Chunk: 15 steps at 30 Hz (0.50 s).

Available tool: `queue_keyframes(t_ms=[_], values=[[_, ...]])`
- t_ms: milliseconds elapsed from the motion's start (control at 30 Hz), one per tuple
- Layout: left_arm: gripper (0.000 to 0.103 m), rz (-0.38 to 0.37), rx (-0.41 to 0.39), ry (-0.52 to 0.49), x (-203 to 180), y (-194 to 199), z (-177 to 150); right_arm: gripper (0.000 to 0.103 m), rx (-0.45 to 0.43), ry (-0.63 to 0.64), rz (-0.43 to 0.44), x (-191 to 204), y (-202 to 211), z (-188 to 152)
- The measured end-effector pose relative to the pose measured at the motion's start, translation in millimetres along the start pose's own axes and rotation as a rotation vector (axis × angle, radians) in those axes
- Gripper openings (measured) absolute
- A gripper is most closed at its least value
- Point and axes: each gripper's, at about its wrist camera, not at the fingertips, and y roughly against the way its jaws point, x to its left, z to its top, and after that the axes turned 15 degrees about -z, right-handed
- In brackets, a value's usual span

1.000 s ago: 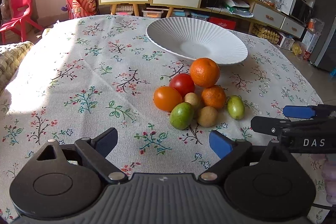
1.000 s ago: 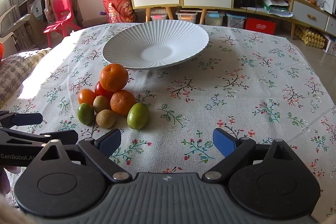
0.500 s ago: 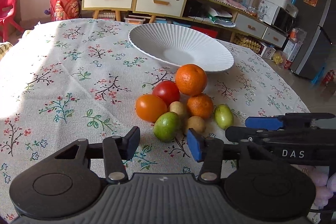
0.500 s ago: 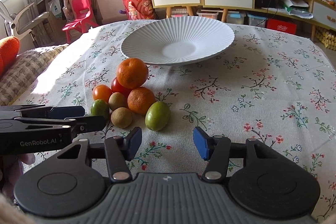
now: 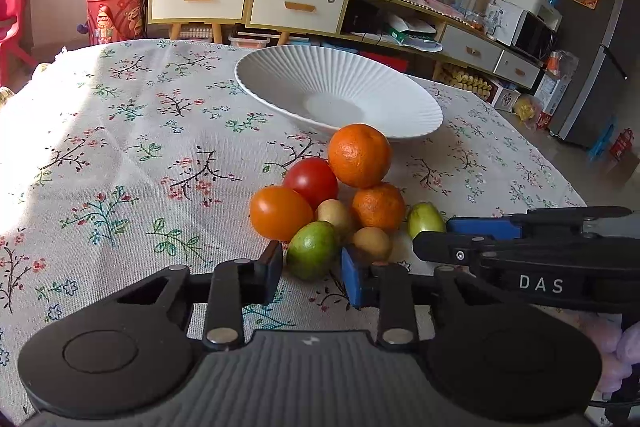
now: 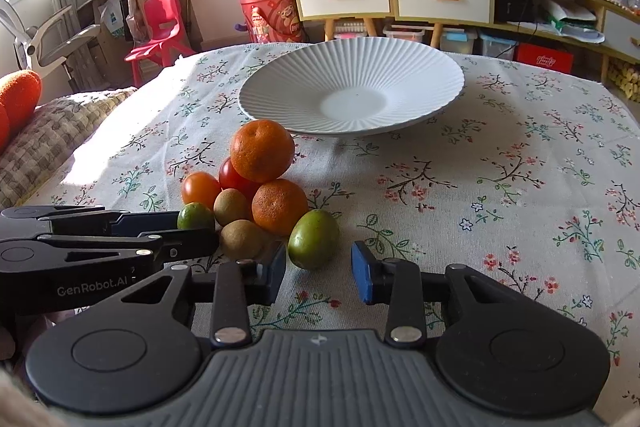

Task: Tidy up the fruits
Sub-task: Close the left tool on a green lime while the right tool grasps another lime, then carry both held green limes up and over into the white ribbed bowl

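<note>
over the last second i've brought both tongs in toward the fruit pile and narrowed them — the pick-up is close, nothing lifted yet. my left gripper is partly open, its pads either side of the near green fruit, not clearly pressing it. my right gripper is also half open, just short of the other green fruit, holding nothing. the pile sits mid-table, toward the near edge from the white plate — bare so far.
</note>
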Motion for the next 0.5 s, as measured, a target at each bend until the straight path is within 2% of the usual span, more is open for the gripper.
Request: queue_keyframes(t_ms=[67, 100, 500], values=[[0.013, -0.004, -0.002, 0.004, 0.4, -0.3, -0.1, 0.029, -0.002, -0.001, 0.001, 0.5, -0.8, 0.7], [0.013, -0.003, -0.002, 0.004, 0.3, -0.2, 0.1, 0.024, -0.001, 0.001, 0.001, 0.8, -1.4, 0.8], [0.012, 0.022, 0.017, 0.029, -4.5, 8.7, 10.0, 0.024, 0.033, -0.015, 0.001, -1.8, 2.7, 3.3]])
